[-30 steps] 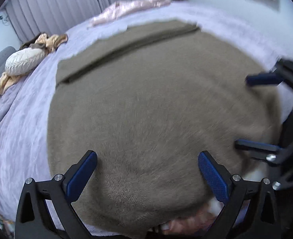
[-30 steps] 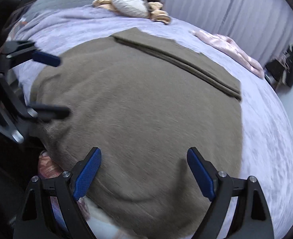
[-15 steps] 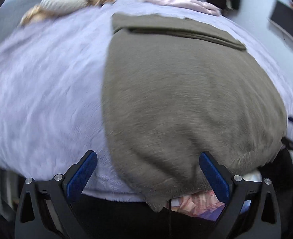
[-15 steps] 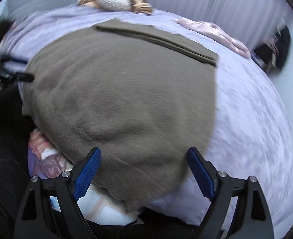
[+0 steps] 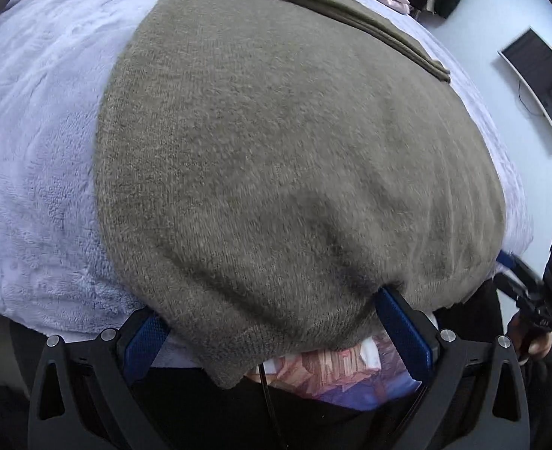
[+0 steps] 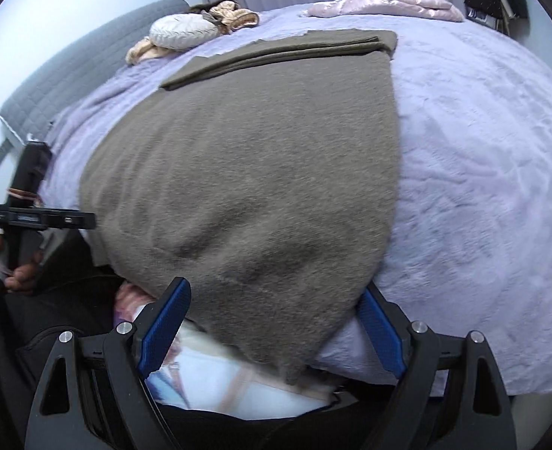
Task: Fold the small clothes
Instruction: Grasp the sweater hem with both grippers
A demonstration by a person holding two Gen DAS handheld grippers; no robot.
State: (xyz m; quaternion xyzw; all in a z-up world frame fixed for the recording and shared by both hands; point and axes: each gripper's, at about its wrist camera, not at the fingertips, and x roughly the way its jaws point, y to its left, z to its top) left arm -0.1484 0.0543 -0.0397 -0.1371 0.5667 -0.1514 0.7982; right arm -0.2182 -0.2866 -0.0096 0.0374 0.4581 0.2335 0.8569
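An olive-brown knit garment (image 5: 294, 157) lies spread flat on the lavender bed cover (image 5: 39, 142), with a folded band along its far edge (image 5: 335, 11). It also fills the right wrist view (image 6: 261, 172). My left gripper (image 5: 276, 337) is open, its blue pads either side of the garment's near left corner, which hangs over the bed edge. My right gripper (image 6: 272, 330) is open, straddling the near right corner. Each gripper shows at the edge of the other's view: the right one (image 5: 530, 285), the left one (image 6: 32, 217).
A pink satin garment (image 6: 384, 5) lies at the bed's far side. A white quilted item and tan cloth (image 6: 189, 30) lie by the grey headboard (image 6: 69, 82). A wall screen (image 5: 542, 82) hangs at right. A patterned cloth (image 5: 335, 371) sits below the bed edge.
Both grippers have moved apart and back from over the garment's middle to its two near corners at the bed edge. Their jaws stay open. The garment lies as before.
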